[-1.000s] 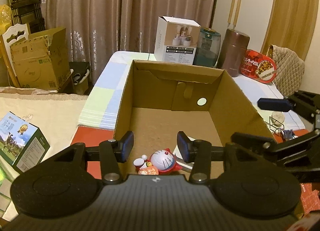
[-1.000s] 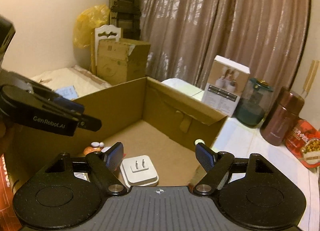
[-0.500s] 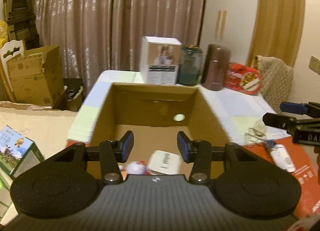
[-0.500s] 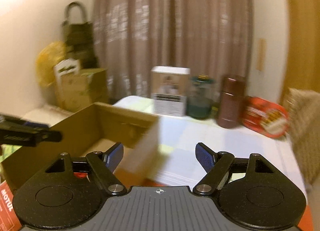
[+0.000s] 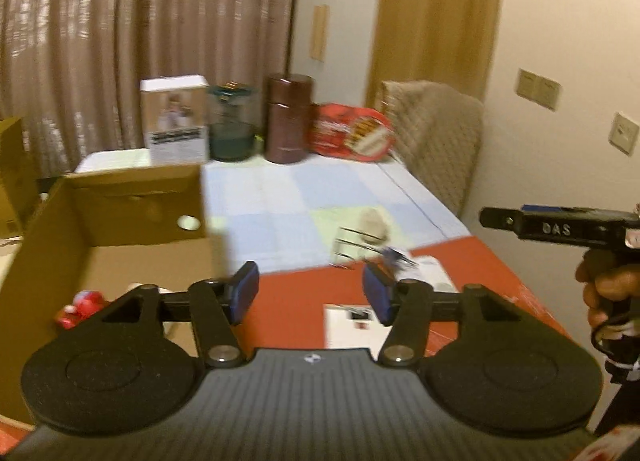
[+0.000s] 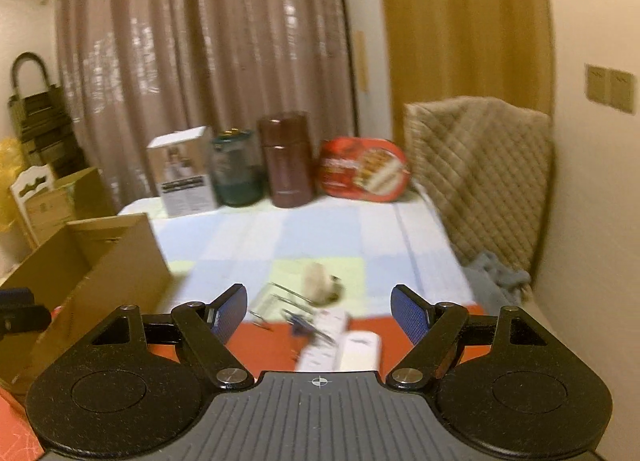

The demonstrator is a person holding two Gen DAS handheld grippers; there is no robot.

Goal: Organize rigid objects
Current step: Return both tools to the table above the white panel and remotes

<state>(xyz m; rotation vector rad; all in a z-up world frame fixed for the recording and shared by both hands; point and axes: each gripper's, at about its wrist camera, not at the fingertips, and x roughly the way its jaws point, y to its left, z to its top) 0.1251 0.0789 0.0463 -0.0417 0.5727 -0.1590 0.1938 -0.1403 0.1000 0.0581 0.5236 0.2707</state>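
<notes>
Fingers of left gripper [image 5: 310, 297] just spreading, right gripper [image 6: 319, 315] wide, both empty, beside matte cardboard box [image 5: 100, 213].

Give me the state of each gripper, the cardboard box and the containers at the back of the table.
left gripper: open, empty, jaws have just been opening.
right gripper: open, empty.
cardboard box: open-topped, red toy inside.
brown canister: upright, lid on.
green jar: upright, lid on.
white carton: upright, closed.
</notes>
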